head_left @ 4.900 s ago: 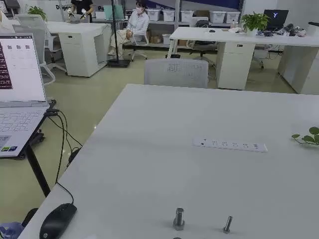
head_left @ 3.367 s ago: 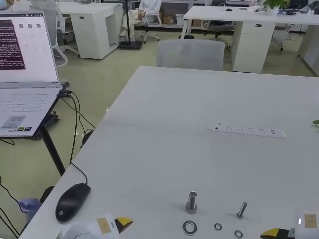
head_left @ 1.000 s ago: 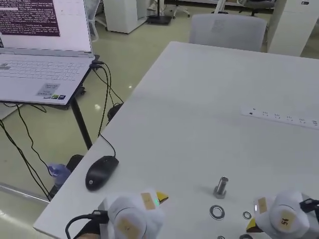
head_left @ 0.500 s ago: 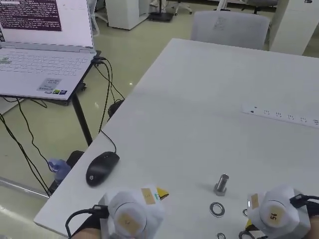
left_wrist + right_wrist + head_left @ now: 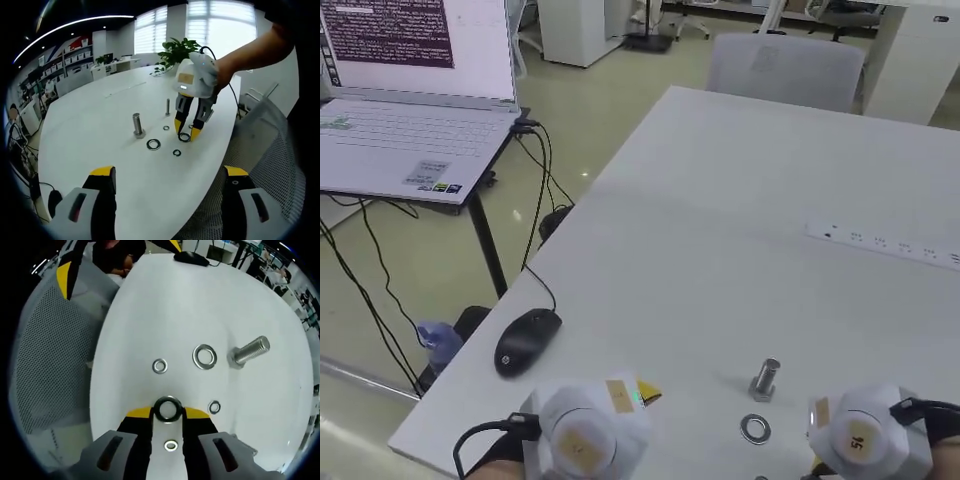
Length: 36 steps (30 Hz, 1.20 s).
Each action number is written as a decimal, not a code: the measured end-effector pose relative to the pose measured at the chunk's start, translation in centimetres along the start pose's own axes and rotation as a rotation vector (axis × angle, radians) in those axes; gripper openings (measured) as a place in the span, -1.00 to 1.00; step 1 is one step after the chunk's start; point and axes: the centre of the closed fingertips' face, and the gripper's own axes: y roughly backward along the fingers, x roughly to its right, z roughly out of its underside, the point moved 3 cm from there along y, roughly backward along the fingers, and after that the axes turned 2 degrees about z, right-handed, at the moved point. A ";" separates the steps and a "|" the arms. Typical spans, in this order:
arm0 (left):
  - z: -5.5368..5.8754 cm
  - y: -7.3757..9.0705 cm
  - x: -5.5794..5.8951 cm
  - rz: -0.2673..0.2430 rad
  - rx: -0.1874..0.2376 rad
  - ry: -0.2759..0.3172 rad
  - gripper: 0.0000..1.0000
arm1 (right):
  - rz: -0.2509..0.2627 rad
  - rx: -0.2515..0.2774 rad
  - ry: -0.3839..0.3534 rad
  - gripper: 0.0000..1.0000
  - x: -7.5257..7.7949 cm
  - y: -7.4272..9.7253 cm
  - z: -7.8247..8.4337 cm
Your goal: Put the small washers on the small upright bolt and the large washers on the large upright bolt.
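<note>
The large upright bolt (image 5: 765, 378) (image 5: 137, 125) (image 5: 248, 352) stands near the table's front edge, with a large washer (image 5: 755, 430) (image 5: 153, 144) (image 5: 204, 356) lying flat just before it. The small bolt (image 5: 167, 106) stands further along. My right gripper (image 5: 167, 416) (image 5: 186, 132) (image 5: 860, 440) is shut on a second large washer (image 5: 167, 409) (image 5: 184, 136) at table level, and I cannot tell whether it is lifted. Two small washers (image 5: 160, 365) (image 5: 214, 407) lie loose close by. My left gripper (image 5: 167, 172) (image 5: 582, 440) hovers open and holds nothing.
A black mouse (image 5: 526, 341) lies at the table's left edge, its cable hanging down. A white power strip (image 5: 880, 245) lies further back. A laptop (image 5: 410, 140) stands on a side stand to the left. A grey chair (image 5: 785, 70) is at the far end.
The head camera has tilted a little. My right gripper has slid slightly toward the near edge and now covers the washers that showed beside it. The left gripper has barely moved.
</note>
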 end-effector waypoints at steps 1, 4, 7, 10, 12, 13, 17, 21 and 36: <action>0.0 0.0 0.0 0.002 -0.002 -0.002 0.74 | 0.000 -0.001 -0.001 -0.56 0.0 0.0 0.0; 0.1 -0.1 0.1 0.006 -0.009 -0.007 0.73 | -0.006 0.008 -0.031 -0.57 -0.1 0.0 -0.2; 0.0 0.0 0.2 0.006 -0.010 -0.010 0.72 | -0.004 0.004 -0.032 -0.57 -0.3 0.0 -0.2; -0.1 0.0 0.2 0.003 0.000 -0.008 0.73 | -0.004 0.006 -0.045 -0.57 -0.3 0.3 -0.1; -0.1 -0.1 0.2 0.004 -0.002 -0.006 0.72 | -0.007 0.007 -0.051 -0.57 -0.3 0.7 -0.1; -0.1 -0.1 0.2 0.004 -0.002 -0.009 0.73 | -0.016 0.013 -0.067 -0.57 -0.2 1.0 -0.2; 0.0 -0.1 0.3 0.005 -0.001 -0.019 0.73 | -0.030 0.005 -0.070 -0.57 0.2 2.1 -0.1; 0.2 -0.2 0.4 0.011 -0.017 -0.029 0.75 | -0.032 0.001 -0.078 -0.57 0.9 3.5 -0.1; 0.3 -0.5 -0.1 0.024 -0.034 -0.040 0.74 | 0.000 0.027 -0.132 -0.56 4.7 8.6 -1.2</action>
